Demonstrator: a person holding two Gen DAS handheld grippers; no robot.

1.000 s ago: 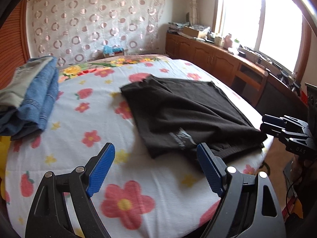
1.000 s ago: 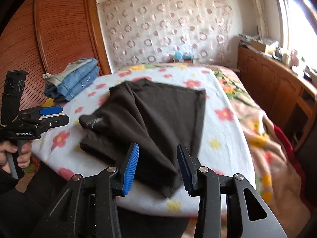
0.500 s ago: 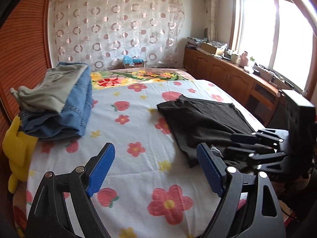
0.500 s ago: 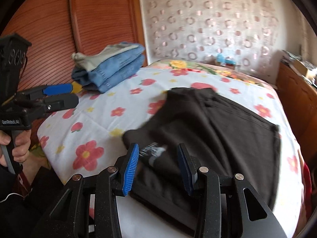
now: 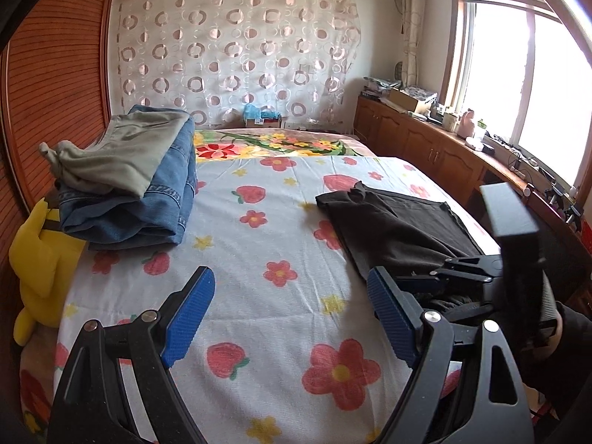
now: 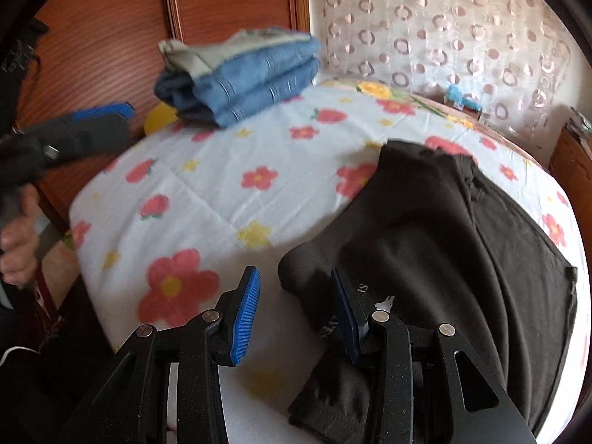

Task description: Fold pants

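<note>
Fingers astride black pants; folded jeans well apart.

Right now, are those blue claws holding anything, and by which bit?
Nothing is held. The right gripper is open with the near corner of the black pants between its fingers, unclamped. The left gripper is open over bare sheet.

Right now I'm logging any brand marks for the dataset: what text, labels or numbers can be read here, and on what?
"IS": white letters on the black pants, beside the right gripper; the rest of that print is hidden by a finger.
More white letters lower on the same print: too cut off to read.
Boxes at the bed's far end: print too small to read.
Nothing else legible.
</note>
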